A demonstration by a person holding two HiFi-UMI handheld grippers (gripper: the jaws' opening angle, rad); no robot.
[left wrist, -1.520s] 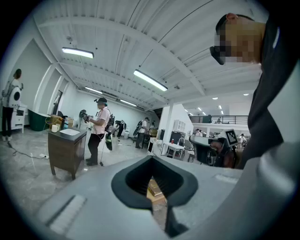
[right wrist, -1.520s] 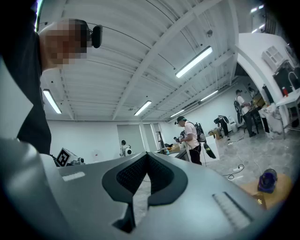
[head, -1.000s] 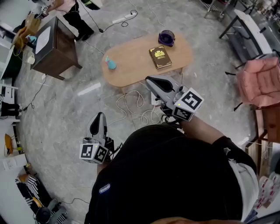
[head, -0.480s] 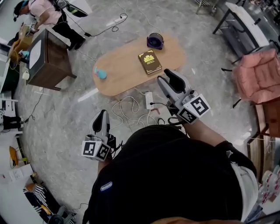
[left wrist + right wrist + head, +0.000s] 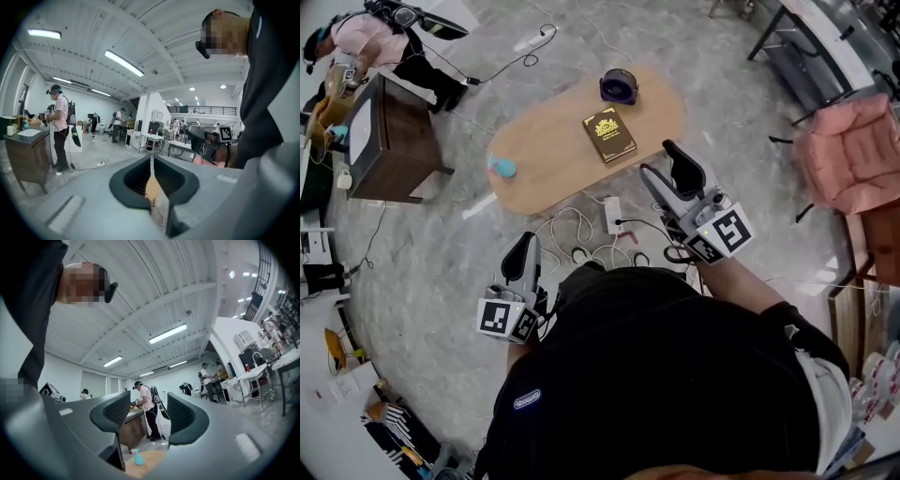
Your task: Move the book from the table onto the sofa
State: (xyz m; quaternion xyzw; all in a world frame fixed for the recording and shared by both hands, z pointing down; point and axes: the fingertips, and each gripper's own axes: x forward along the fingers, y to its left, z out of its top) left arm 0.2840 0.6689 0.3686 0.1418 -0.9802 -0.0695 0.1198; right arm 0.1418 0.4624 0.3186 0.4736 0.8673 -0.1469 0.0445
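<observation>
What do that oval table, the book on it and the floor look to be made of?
Table: probably wood or wood veneer with a matte finish; the top is an even light tan.
Book: dark brown hard cover, perhaps leather-look, with a gold-coloured ornament on it.
Floor: likely smooth stone or stone-pattern tile; it is grey with pale veining.

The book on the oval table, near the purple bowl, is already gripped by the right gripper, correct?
Not gripped. The book lies free on the oval table near the purple bowl; the right gripper is open and empty, short of it. The right gripper view shows its jaws apart with nothing between them.
</observation>
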